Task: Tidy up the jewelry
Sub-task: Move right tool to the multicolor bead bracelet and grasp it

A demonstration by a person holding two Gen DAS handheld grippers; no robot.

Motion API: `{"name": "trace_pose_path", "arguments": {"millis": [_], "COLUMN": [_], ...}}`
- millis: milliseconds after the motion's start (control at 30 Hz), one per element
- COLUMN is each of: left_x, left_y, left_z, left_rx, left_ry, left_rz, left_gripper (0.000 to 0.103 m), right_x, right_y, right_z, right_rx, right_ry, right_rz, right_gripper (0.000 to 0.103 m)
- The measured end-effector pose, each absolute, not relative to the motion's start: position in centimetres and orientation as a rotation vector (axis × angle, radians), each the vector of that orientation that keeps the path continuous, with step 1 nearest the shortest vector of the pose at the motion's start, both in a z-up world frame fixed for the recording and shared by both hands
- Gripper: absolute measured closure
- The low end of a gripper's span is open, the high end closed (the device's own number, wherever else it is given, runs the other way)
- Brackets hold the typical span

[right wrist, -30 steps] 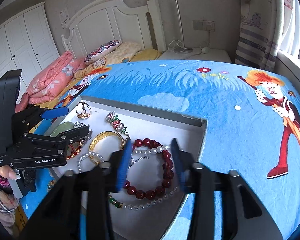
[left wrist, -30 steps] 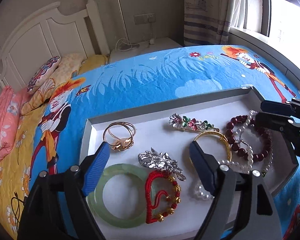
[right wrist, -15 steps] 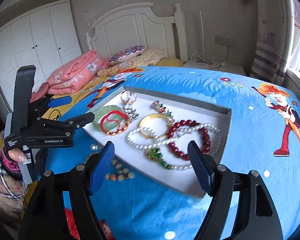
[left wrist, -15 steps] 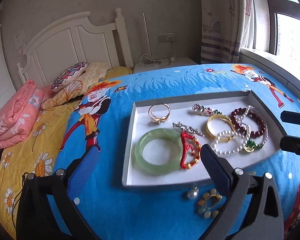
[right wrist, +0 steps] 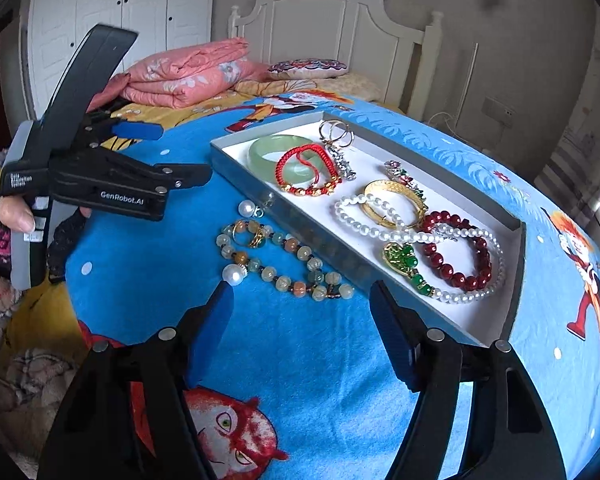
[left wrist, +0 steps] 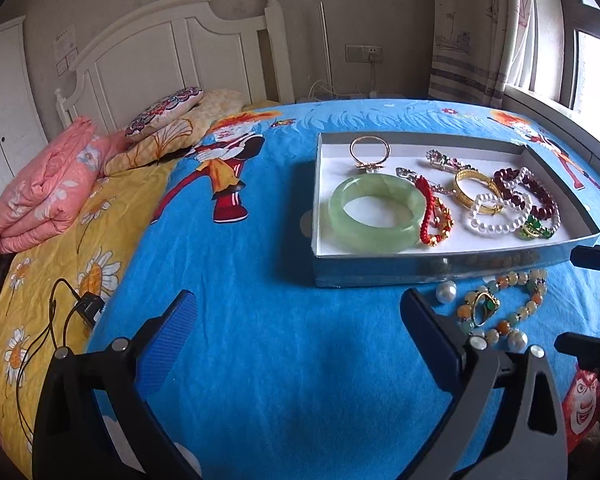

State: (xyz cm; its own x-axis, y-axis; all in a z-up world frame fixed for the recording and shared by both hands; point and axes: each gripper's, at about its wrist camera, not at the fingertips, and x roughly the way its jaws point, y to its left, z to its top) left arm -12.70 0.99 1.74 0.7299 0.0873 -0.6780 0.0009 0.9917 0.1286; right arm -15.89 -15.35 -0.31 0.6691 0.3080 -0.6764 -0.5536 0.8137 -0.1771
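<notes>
Both tools, left [left wrist: 296, 320] and right [right wrist: 300, 312], pulled back from tray [right wrist: 320, 246] | fingers apart, empty | beads [right wrist: 284, 268] on bed near tray (limp, light) | pinch one strand

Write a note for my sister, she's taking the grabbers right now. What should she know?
Left gripper and right gripper: jaws open, empty, above the blue bedspread.
In the tray: green bangle, red cord bracelet, gold bangle, pearls, dark red beads.
Still outside, by the tray's near wall: mixed-bead bracelet, ring, two loose pearls. Put those in next.
</notes>
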Motion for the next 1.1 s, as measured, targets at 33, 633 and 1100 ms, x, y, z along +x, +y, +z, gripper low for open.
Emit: {"name": "trace_pose_path", "arguments": {"millis": [33, 633, 1100], "left_x": [-12.4, -13.0, -13.0], "left_y": [0.8, -1.1, -0.6], "left_z": [1.5, 1.1, 1.2], "left_rx": [0.137, 0.230, 0.195], "left_ry": [0.770, 0.745, 0.748], "left_rz": [0.047, -0.013, -0.039], "left_gripper": [0.002, 0.002, 0.002], "right_x": [-15.8, -13.2, -14.9], "right_y": [-15.0, -13.1, -12.6], "right_z": [-0.5, -0.5, -0.5], "right_rx": [-0.412, -0.451, -0.439], "right_ry": [0.687, 0.752, 0.702], "right_rz": [0.494, 0.509, 0.535], "right_gripper": [0.041, 0.050, 0.092]}}
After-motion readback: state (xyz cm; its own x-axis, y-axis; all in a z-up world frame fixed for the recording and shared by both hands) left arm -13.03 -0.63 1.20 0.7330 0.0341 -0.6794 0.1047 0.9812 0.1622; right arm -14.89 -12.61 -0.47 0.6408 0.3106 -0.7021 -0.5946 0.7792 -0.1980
